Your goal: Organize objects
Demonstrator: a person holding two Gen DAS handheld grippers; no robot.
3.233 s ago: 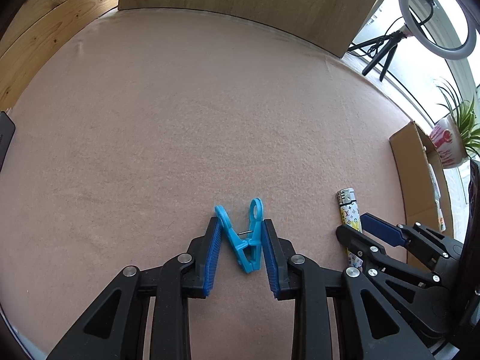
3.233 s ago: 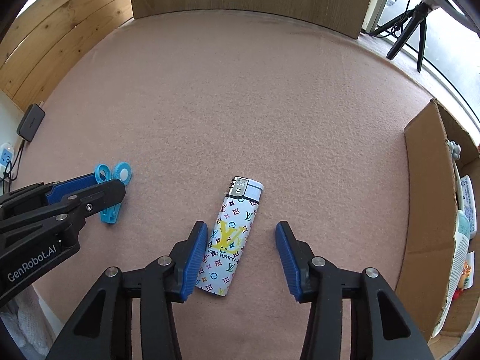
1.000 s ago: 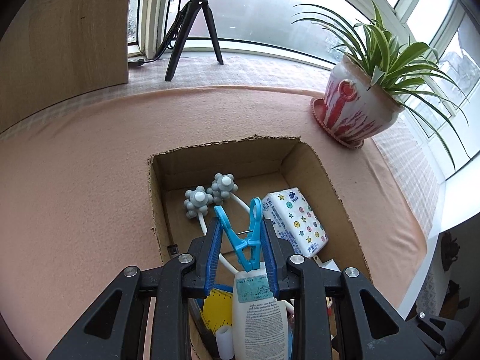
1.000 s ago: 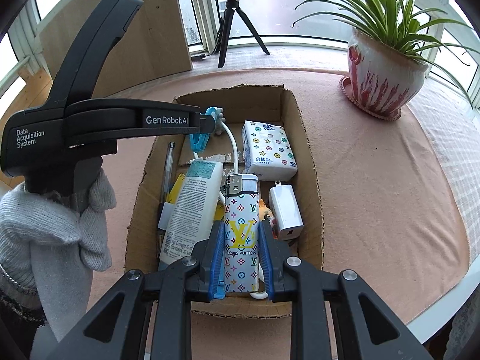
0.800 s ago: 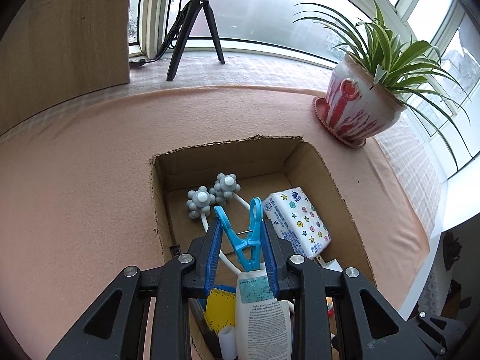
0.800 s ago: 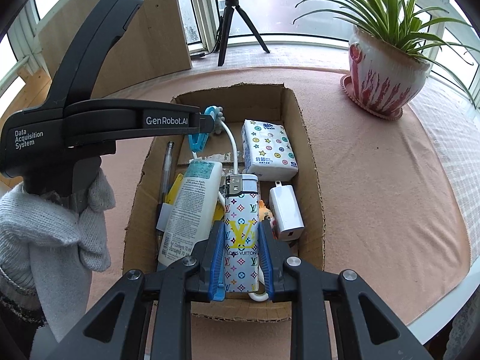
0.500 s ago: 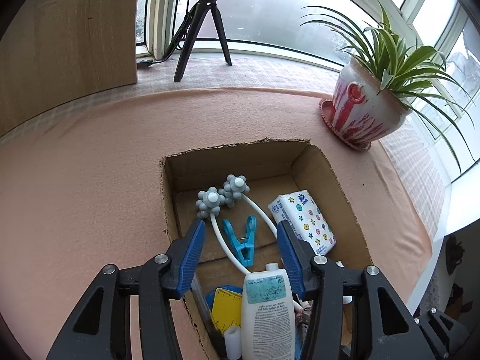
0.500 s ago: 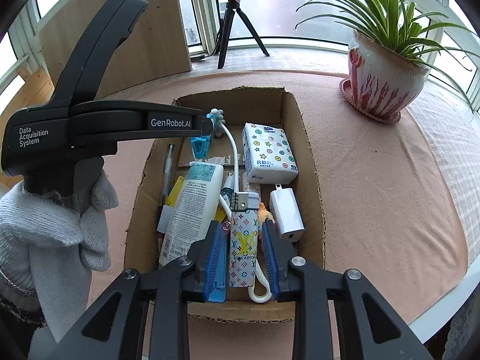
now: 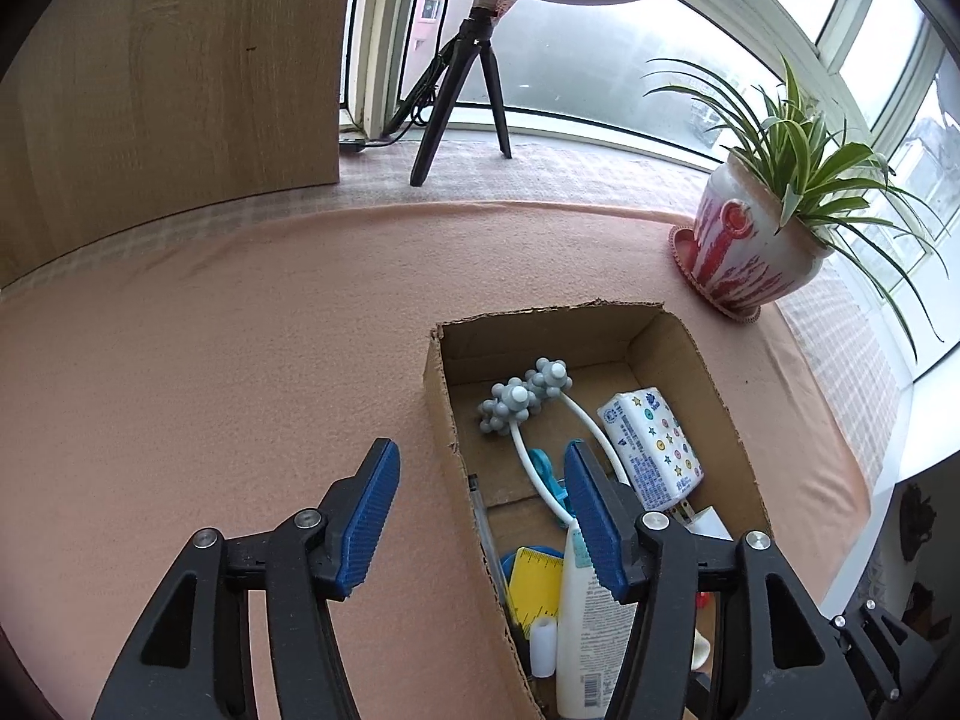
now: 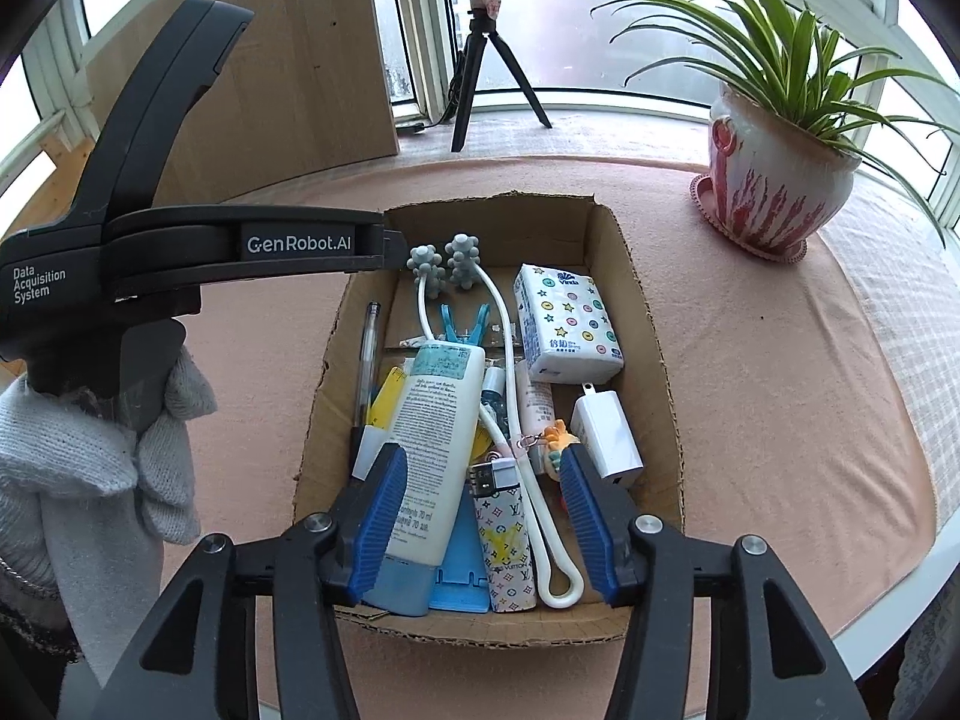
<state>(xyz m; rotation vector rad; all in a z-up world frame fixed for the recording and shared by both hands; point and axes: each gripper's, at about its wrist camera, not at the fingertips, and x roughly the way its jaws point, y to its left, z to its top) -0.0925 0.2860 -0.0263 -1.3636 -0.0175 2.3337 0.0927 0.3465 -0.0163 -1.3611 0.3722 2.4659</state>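
The cardboard box (image 10: 636, 312) lies on the pink cloth. A blue clip (image 10: 462, 324) rests on its floor near the far end; in the left wrist view the clip (image 9: 543, 468) is half hidden behind the right finger. My left gripper (image 9: 480, 462) hovers over the box's left wall (image 9: 435, 396), its jaws opening and empty. The patterned lighter (image 10: 504, 540) lies in the box's near end. My right gripper (image 10: 480, 462) hangs above it with its jaws opening; the pads stand clear of the lighter.
The box also holds a white lotion tube (image 10: 438, 438), a tissue pack (image 10: 567, 324), a white charger (image 10: 606, 438), a knobbed massager (image 10: 444, 264) and a pen (image 10: 369, 360). A potted plant (image 10: 774, 180) stands at the right, a tripod (image 10: 480, 60) behind. A gloved hand (image 10: 90, 468) holds the left tool.
Both grippers let go: the clip dropped to the box floor and the lighter settled among the items. The left gripper then shifted left and up, over the box's wall.
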